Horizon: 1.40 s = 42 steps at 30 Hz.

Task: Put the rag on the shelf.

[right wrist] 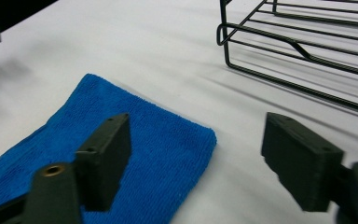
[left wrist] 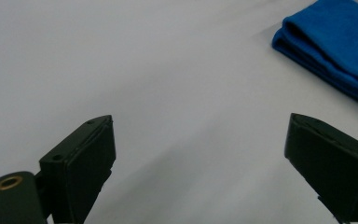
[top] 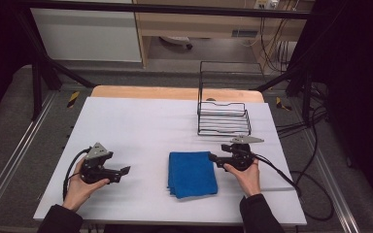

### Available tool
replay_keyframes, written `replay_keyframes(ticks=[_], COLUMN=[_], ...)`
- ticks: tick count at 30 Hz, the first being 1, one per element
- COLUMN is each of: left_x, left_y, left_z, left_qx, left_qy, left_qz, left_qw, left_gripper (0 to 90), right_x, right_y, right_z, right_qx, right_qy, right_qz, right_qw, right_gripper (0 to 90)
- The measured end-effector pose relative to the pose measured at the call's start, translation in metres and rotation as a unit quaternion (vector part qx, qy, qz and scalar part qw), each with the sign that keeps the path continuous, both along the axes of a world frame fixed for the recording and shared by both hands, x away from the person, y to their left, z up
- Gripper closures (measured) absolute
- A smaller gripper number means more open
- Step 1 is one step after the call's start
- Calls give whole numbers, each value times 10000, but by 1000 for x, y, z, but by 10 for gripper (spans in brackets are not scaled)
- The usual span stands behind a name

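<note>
A folded blue towel [top: 193, 174] lies flat on the white table [top: 141, 126], front of centre. My right gripper [top: 213, 158] hovers at the towel's right far corner and points left. In the right gripper view its jaws stand apart above the towel [right wrist: 135, 140], so my right gripper [right wrist: 196, 158] is open and holds nothing. My left gripper [top: 125, 171] sits a hand's width left of the towel and points right toward it. In the left gripper view my left gripper [left wrist: 200, 158] is open over bare table, with the towel [left wrist: 335, 46] at the upper right.
A black wire basket [top: 223, 116] stands at the back right of the table, just beyond my right gripper, and its rim [right wrist: 279, 51] crosses the top of the right gripper view. Cables trail off the table's right edge.
</note>
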<state>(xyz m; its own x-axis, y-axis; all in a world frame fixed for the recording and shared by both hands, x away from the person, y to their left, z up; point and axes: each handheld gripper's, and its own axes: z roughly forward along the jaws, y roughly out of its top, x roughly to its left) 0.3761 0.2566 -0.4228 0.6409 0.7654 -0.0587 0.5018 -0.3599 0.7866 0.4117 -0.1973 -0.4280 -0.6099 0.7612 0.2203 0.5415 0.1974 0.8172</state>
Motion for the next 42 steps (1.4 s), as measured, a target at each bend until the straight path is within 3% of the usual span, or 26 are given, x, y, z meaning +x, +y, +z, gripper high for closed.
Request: replay_keyframes(ticks=[9, 23, 27, 30, 33, 36, 42], left_x=[12, 41, 46, 51, 55, 59, 64], left_y=[-37, -101, -114, -124, -134, -145, -149], left_z=[10, 13, 12, 10, 6, -2, -10], left_qx=[45, 16, 167, 101, 93, 260, 413], left_qy=[-43, 198, 183, 292, 377, 428, 541], left_qz=[-209, -233, -230, -249, -258, -205, -154], left_qw=[9998, 9995, 9994, 9992, 9989, 9985, 9976], left_gripper=[95, 143, 167, 195, 280, 334, 449], right_x=[-10, -16, -17, -17, -17, -18, -17], right_y=[-15, -24, -24, -24, -25, -25, -25], right_z=[-3, -8, -8, -8, -7, -7, -7], right_qx=[44, -18, -45, -61, -69, -91, -95], right_qy=[20, 36, 59, 61, 53, 29, 61], right_qz=[160, 66, 59, 56, 61, 54, 80], right_qw=[9999, 10000, 10000, 9999, 9999, 9999, 9999], right_gripper=[62, 34, 34, 34, 37, 41, 48])
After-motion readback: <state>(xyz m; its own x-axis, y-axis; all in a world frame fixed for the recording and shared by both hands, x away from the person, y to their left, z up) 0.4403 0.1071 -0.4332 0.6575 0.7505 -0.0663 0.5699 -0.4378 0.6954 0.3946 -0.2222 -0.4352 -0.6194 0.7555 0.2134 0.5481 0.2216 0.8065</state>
